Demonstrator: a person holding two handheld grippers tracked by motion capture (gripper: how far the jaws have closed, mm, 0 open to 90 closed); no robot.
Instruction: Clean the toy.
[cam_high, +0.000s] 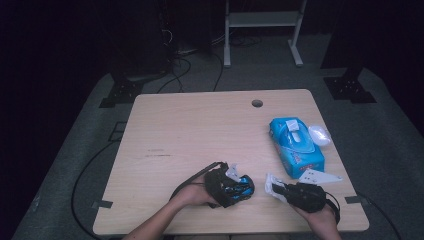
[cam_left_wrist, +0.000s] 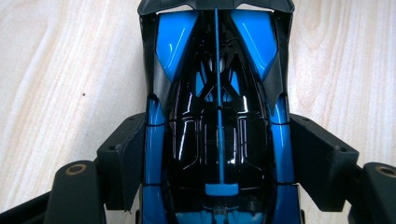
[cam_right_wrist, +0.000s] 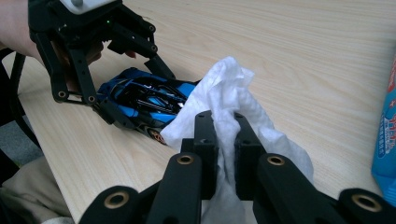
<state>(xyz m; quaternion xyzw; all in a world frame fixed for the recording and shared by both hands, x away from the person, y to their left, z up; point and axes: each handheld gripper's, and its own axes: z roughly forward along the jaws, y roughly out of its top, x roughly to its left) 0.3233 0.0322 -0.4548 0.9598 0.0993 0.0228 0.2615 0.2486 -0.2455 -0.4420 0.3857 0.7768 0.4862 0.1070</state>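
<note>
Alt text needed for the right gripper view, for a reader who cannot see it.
The right gripper pinches a crumpled white wipe just in front of a blue and black toy car, which the left gripper grips on the wooden table.

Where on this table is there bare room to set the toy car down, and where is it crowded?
Bare: the table's whole left half and far edge by the cable hole. Crowded: the right side, where the wipes pack and its lid lie, and the near edge with toy car and wipe.

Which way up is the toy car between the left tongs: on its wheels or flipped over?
On its wheels. The toy car shows its glossy black-and-blue roof upward in the left gripper view, resting on the table.
</note>
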